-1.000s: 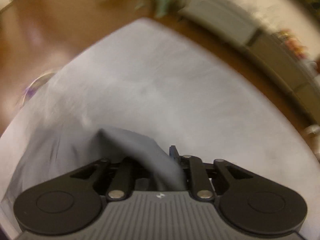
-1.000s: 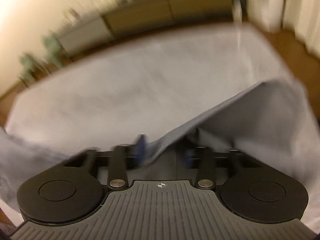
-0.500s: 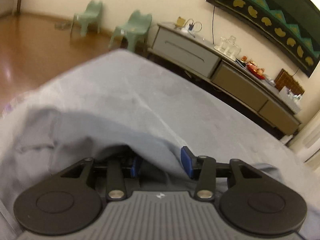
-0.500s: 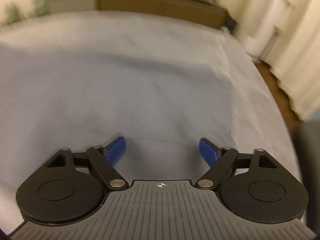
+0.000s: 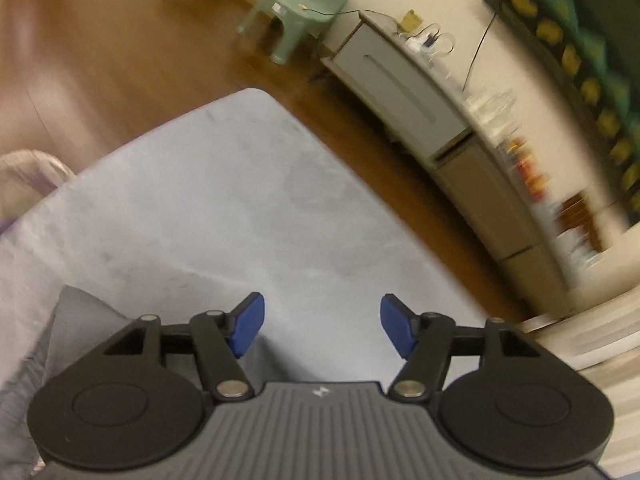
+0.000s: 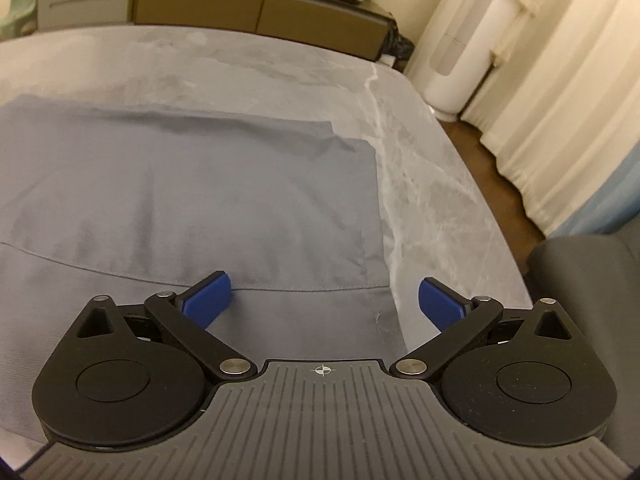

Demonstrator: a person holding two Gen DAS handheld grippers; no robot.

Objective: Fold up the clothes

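Observation:
A grey-blue garment (image 6: 200,184) lies flat on the grey covered surface (image 6: 424,168), folded over itself, with its right edge near the surface's right side. My right gripper (image 6: 324,300) hovers over the garment's near hem, jaws still opening, nothing between the blue pads (image 6: 208,298). In the left wrist view only a corner of the garment (image 5: 72,320) shows, at the lower left. My left gripper (image 5: 322,330) hangs over bare grey cover (image 5: 240,200), jaws opening and holding nothing.
Wooden floor (image 5: 100,60) surrounds the surface's far corner. Green chairs (image 5: 304,12) and a long sideboard (image 5: 404,92) stand along the wall. A white cylinder unit (image 6: 460,52), curtains (image 6: 560,100) and a dark seat (image 6: 592,272) are at the right. A pale basket (image 5: 28,176) sits at the left.
Both grippers were shut on the lifted garment a second ago; both have let go and opened. The garment now lies flat. The left gripper swung away toward the surface's corner.

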